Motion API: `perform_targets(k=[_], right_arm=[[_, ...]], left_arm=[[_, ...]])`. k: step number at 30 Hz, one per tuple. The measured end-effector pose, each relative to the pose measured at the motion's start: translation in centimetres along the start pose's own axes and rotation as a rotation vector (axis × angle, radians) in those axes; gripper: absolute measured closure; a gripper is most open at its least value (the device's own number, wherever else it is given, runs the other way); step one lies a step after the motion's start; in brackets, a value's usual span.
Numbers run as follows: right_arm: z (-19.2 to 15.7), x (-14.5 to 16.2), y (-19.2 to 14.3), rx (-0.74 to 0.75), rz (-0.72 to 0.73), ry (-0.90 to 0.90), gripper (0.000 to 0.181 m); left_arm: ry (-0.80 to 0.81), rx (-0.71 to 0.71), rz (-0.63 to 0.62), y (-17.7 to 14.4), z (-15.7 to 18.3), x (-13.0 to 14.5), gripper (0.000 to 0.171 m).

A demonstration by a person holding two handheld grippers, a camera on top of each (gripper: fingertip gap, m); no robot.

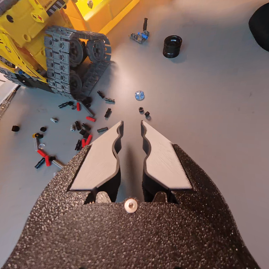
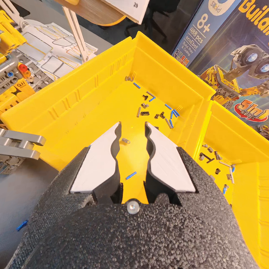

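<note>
The left tool [image 1: 132, 123] hangs over the grey worktop [image 1: 203, 116] with its jaws apart and nothing between them; nearest its tips lie two small black bushes [image 1: 144, 111], and just beyond them a clear blue round stud piece [image 1: 139, 95], all lying loose on the bare surface; to the left a scatter of black and red pins [image 1: 81, 131] spreads out from the foot of a yellow tracked toy vehicle [image 1: 43, 51], likely spilled or sorted there within easy reach; farther off sit a black wheel hub [image 1: 172, 46] and a small grey-and-blue assembly [image 1: 139, 36].

The right tool [image 2: 132, 123] is held above a yellow bin [image 2: 87, 101], jaws apart and empty; a blue pin [image 2: 131, 175] and a grey connector [image 2: 125, 140] lie on the bin floor beneath it; more small parts [image 2: 160, 110] gather toward the far corner; a second yellow bin [image 2: 247, 189] stands beside it, and a printed box [image 2: 232, 58] behind.
</note>
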State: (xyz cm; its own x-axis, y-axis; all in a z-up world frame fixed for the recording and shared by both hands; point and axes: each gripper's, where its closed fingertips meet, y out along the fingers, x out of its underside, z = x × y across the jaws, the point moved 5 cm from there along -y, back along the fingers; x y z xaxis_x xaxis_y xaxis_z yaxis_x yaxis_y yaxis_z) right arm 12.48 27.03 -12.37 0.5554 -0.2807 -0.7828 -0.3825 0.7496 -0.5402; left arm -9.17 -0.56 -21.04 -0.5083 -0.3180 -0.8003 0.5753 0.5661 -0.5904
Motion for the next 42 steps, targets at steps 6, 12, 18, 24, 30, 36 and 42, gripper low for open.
perform_targets(k=[6, 12, 18, 24, 30, 36, 42], right_arm=[[-3.9, -1.1, -4.1, -0.251, 0.232, 0.055, 0.154], [-12.5, 2.3, -9.6, -0.564, 0.234, -0.085, 0.157], [-17.5, 3.9, -10.6, -0.649, 0.23, -0.231, 0.157], [-21.3, 5.6, -9.6, -0.733, 0.136, -0.344, 0.157], [-23.3, 6.6, -8.2, -0.729, 0.022, -0.465, 0.157], [-24.0, 6.8, -7.4, -0.773, -0.06, -0.468, 0.157], [-24.4, 6.8, -6.9, -0.818, -0.106, -0.474, 0.159]], left_arm=[[0.021, 0.05, -0.014, 0.2, 0.9, 0.0, 0.149], [0.014, 0.076, -0.058, 1.9, 1.9, -0.7, 0.151], [0.043, 0.027, -0.094, 2.6, 1.6, -0.5, 0.168], [-0.003, -0.105, -0.117, 1.8, -1.4, 0.2, 0.168], [-0.056, -0.195, -0.096, 1.3, -3.2, 0.1, 0.149], [-0.034, -0.014, -0.031, 2.2, 0.0, -1.6, 0.144], [0.031, 0.024, -0.114, 3.9, 0.8, -1.5, 0.171]])
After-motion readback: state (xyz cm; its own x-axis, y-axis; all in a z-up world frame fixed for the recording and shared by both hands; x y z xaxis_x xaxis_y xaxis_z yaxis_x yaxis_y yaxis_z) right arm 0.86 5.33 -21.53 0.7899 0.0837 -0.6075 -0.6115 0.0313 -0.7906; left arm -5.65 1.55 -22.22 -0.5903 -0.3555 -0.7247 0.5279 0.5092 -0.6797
